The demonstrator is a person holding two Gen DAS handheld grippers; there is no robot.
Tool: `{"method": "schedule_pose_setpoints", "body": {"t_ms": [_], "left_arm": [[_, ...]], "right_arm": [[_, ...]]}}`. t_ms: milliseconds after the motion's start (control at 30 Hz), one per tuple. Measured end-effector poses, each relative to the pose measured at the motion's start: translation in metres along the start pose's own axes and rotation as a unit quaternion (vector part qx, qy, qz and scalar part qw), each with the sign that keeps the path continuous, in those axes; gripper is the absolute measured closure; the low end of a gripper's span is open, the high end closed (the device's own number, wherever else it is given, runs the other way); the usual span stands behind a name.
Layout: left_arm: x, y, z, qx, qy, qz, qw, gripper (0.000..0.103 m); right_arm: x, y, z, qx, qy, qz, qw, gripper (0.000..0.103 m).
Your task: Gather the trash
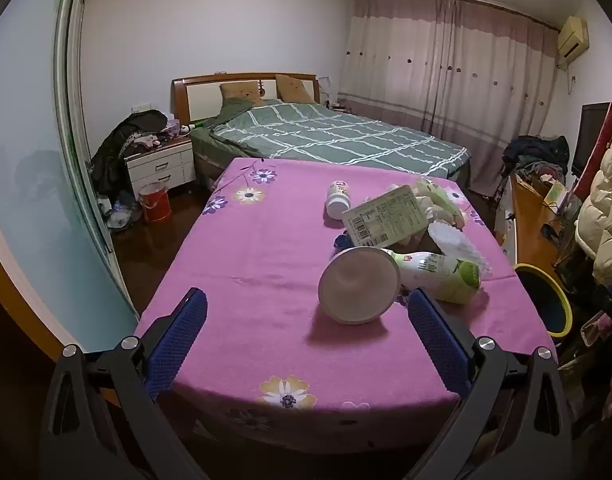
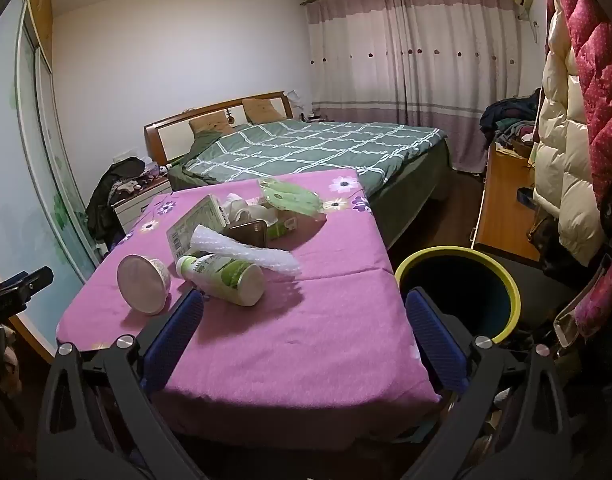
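left gripper (image 1: pixel 306 312) hangs wide open over the pink tablecloth (image 1: pixel 246 264), nothing between its blue pads. a tipped paper bowl (image 1: pixel 356 284) lies just ahead, touching a green-and-white bottle (image 1: pixel 442 274). yellow-rimmed bin (image 1: pixel 550 304) sits off the right edge.

- Ahead of your fingers, a bed (image 1: pixel 330 136) with green checked bedding meets a white wall (image 1: pixel 210 24).
- Right of it, pink curtains (image 1: pixel 446 60) hang closed.
- Left, a white nightstand (image 1: pixel 162 166).
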State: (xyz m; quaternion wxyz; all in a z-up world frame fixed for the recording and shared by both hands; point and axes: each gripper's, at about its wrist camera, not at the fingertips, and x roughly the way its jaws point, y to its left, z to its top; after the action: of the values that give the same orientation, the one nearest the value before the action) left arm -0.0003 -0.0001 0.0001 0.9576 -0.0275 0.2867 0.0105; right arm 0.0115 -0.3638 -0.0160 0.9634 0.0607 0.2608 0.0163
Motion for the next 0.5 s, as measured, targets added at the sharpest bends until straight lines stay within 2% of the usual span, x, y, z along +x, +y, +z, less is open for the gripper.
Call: {"method": "schedule_pose_setpoints", "body": {"t_ms": [500], "left_arm": [[0.0067,-0.0012,-0.0003,-0.002,0.012,-0.006,0.9999,0.004]], "right_arm": [[0.0015,0.0025,0.0013,0.001,0.004,0.001,1.000,0.006]]}}
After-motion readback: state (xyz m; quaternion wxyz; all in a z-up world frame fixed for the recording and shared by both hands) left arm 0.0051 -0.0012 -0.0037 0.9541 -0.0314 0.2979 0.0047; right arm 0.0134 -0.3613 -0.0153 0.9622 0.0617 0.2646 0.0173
